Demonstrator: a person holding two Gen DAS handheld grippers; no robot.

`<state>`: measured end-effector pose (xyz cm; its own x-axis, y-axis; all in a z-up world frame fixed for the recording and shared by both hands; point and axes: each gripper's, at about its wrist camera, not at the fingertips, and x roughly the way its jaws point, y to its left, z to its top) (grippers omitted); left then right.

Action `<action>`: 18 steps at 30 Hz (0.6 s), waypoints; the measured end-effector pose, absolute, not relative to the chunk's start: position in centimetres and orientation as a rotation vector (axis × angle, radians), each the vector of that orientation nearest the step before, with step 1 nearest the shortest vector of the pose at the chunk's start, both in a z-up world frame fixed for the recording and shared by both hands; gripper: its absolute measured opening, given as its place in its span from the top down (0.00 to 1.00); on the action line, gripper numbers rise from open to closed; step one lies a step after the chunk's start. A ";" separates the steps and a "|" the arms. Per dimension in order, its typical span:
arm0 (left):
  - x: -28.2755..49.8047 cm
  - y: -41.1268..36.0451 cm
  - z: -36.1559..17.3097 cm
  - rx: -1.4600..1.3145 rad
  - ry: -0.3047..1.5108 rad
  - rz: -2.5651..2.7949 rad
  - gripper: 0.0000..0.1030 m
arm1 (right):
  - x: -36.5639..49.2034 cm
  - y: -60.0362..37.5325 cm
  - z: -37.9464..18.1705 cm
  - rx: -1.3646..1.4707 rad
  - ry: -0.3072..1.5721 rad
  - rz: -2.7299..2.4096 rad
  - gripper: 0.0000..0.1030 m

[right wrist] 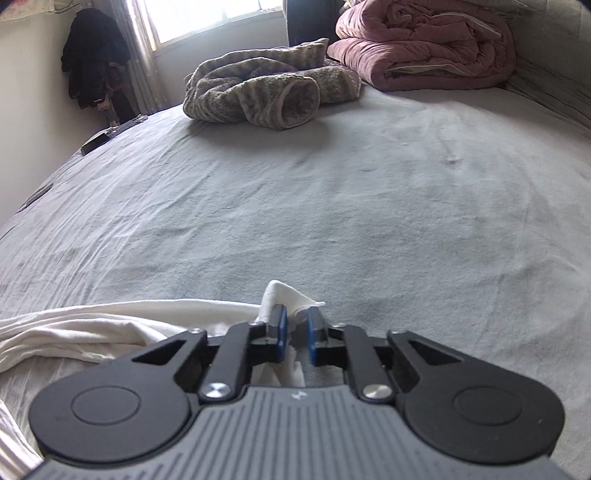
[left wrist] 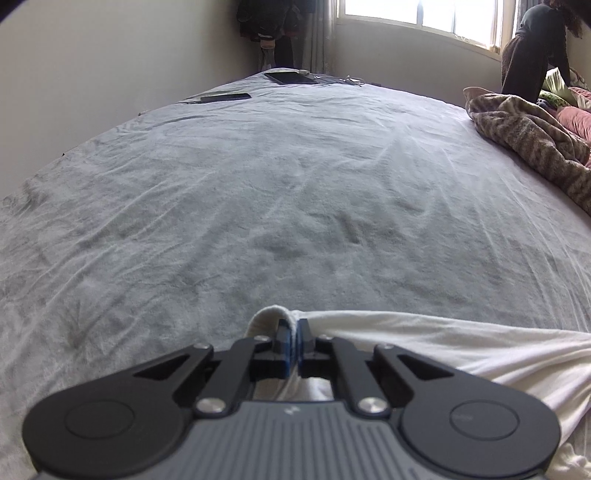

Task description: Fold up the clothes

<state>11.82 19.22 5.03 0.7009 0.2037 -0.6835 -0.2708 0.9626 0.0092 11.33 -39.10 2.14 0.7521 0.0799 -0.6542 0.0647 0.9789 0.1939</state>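
A white garment (left wrist: 461,350) is shown lying on a grey bed sheet (left wrist: 277,192), stretched between the two grippers. One edge is pinched between the closed pads of the left gripper (left wrist: 294,332), the cloth trailing off to its right. A bunched corner (right wrist: 284,295) is clamped in the right gripper (right wrist: 295,325), the cloth spreading to its left. A striped brown blanket (right wrist: 258,88) is seen well ahead of the right gripper.

Daylit from an overexposed window (left wrist: 424,14) at the far wall. Soft shadows, mild overall blur. Strong fisheye bending and dark vignetting toward corners.
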 end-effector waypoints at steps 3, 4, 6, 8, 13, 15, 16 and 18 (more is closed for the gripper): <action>11.8 19.2 5.3 -0.096 0.733 0.276 0.97 | 10.9 -39.0 2.8 0.208 0.695 0.005 1.00; 11.7 19.2 5.4 -0.097 0.727 0.280 0.97 | 10.7 -39.0 3.2 0.214 0.680 0.002 1.00; 11.7 19.3 5.5 -0.103 0.719 0.287 0.97 | 10.2 -39.2 4.2 0.230 0.644 -0.003 1.00; 11.8 19.3 5.5 -0.108 0.722 0.288 0.97 | 9.8 -39.1 4.9 0.226 0.620 0.000 1.00; 11.8 19.2 5.2 -0.099 0.728 0.298 0.97 | 10.5 -39.6 3.9 0.236 0.669 -0.039 0.85; 11.8 19.4 5.3 -0.107 0.726 0.304 0.97 | 10.8 -40.5 2.7 0.280 0.711 -0.071 0.83; 11.8 19.4 5.3 -0.109 0.725 0.310 0.97 | 10.9 -40.8 2.2 0.303 0.724 -0.076 0.82; 11.9 19.4 5.4 -0.110 0.724 0.321 0.97 | 10.9 -41.4 1.6 0.360 0.731 -0.078 0.81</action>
<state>11.87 19.39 5.37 0.7029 0.2503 -0.6658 -0.3260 0.9453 0.0112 10.94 -41.37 1.63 0.7443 0.0551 -0.6655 0.1940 0.9358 0.2945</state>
